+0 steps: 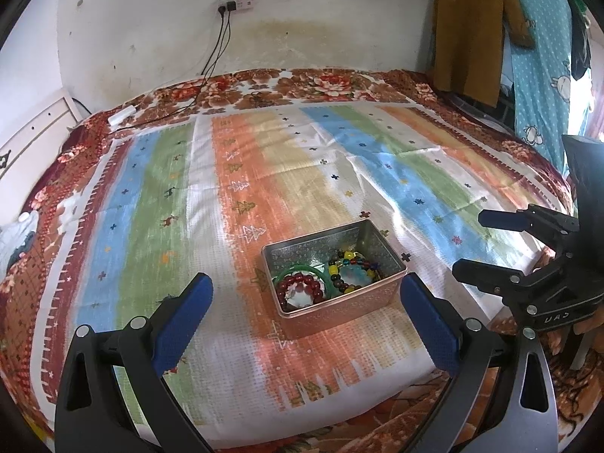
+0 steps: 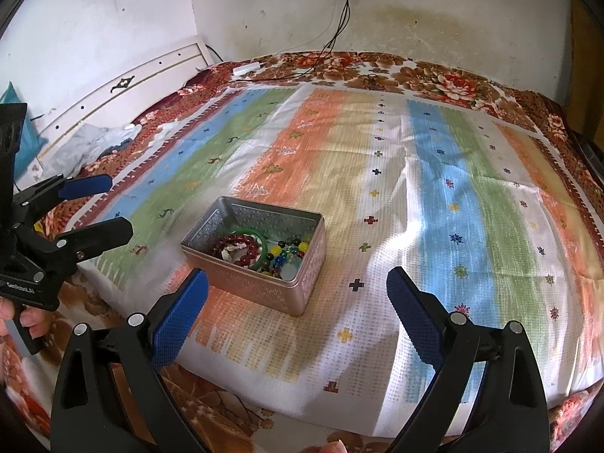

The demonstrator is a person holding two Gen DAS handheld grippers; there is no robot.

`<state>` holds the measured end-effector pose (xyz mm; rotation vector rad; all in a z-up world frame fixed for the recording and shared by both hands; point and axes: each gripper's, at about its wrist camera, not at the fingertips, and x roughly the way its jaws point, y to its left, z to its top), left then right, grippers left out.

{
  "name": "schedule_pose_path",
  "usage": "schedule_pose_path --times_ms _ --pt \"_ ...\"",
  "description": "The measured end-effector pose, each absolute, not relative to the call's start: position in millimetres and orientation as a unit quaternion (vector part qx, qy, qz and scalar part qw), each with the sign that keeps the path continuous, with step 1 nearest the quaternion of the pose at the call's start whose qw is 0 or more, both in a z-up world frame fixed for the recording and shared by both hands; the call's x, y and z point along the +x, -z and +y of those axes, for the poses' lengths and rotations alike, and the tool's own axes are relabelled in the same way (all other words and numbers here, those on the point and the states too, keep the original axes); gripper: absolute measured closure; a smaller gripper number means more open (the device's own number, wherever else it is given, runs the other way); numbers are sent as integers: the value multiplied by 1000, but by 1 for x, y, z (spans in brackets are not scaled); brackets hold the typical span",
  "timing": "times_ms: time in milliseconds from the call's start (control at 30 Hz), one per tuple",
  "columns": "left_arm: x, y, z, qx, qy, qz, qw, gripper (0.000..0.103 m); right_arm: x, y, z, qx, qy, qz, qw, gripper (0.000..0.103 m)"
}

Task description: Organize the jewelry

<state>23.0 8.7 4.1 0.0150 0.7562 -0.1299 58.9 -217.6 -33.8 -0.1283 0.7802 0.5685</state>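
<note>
An open silver tin box (image 1: 339, 313) (image 2: 264, 294) sits on the striped cloth. Inside lie a dark red bead bracelet (image 1: 298, 276) (image 2: 234, 241), a green bangle (image 1: 287, 272) (image 2: 264, 243) and a multicoloured bead bracelet (image 1: 334, 268) (image 2: 287, 249). My left gripper (image 1: 306, 287) (image 2: 117, 204) is open and empty, hovering just short of the box on its near-left side. My right gripper (image 2: 297, 277) (image 1: 472, 242) is open and empty too, held off the box's near-right side. Neither touches the box.
The striped cloth (image 1: 264, 158) covers a floral bedspread (image 2: 434, 75). Black cables (image 1: 211, 68) run from a wall socket strip (image 1: 236, 3) onto the far edge of the bed. A white headboard (image 2: 113, 87) and crumpled clothes (image 2: 87, 143) lie left. Hanging garments (image 1: 472, 30) are at right.
</note>
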Motion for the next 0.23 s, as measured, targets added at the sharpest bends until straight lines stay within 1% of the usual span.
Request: schedule_pose_path --times_ms 233 --pt "23 -3 6 13 66 368 927 6 58 35 -218 -65 -274 374 884 7"
